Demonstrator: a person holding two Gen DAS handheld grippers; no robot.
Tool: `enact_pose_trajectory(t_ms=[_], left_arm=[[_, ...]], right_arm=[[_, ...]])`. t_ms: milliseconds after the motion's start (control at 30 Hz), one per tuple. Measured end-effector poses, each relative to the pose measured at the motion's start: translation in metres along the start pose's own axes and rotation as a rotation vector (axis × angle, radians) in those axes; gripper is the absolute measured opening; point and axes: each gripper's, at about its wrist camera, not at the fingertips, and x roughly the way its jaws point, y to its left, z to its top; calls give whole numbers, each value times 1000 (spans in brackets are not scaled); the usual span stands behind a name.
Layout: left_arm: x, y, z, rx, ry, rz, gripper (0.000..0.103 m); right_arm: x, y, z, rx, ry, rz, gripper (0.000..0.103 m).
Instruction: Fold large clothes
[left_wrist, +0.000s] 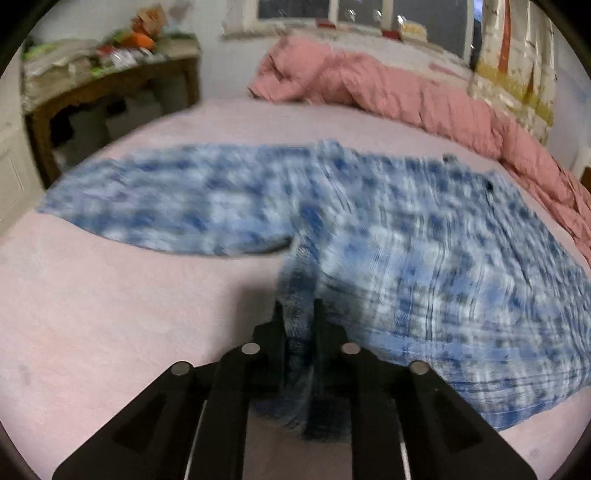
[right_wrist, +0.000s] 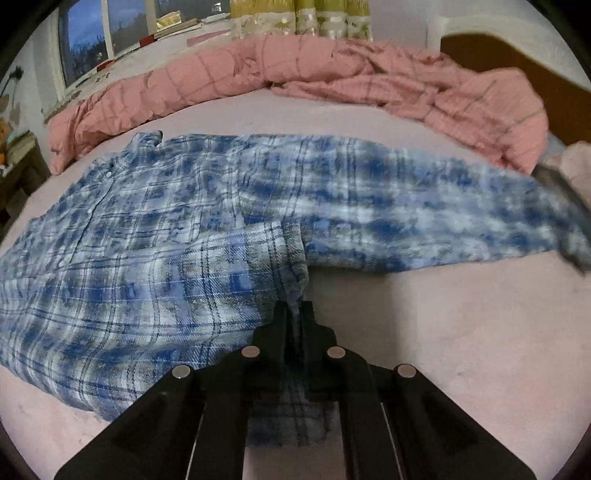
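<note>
L tongs (left_wrist: 297, 306) + R tongs (right_wrist: 294, 308) pinching plaid shirt (right_wrist: 166, 221)

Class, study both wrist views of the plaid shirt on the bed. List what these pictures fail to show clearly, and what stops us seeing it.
- Left wrist view: the plaid shirt is motion-blurred; its buttons and seams cannot be made out.
- Left wrist view: items on the wooden table are too small and smeared to identify.
- Both views: the cloth pinched in the left gripper and right gripper is hidden behind the fingers.
- Right wrist view: the sleeve end is blurred at the picture's edge.
</note>
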Motion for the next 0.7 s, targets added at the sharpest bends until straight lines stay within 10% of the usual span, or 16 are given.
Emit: enact_pose_trajectory(t_ms=[167, 233, 333, 533, 700], left_arm=[[-68, -10, 6, 12, -241, -49, 38], [-82, -18, 5, 28, -263, -138, 53], [-84, -42, 1, 114, -215, -214, 79], [-47, -95, -24, 214, 15, -265, 89], [-13, -120, -54, 265, 152, -193, 94]], right_arm=[[-59, 12, 4, -52, -194, 5, 32], [-76, 18, 2, -52, -260, 38, 66], [-87, 30, -1, -69, -291, 108, 90], [-49, 63, -10, -99, -73, 237, 91], [-9, 89, -27, -212, 112, 142, 91]])
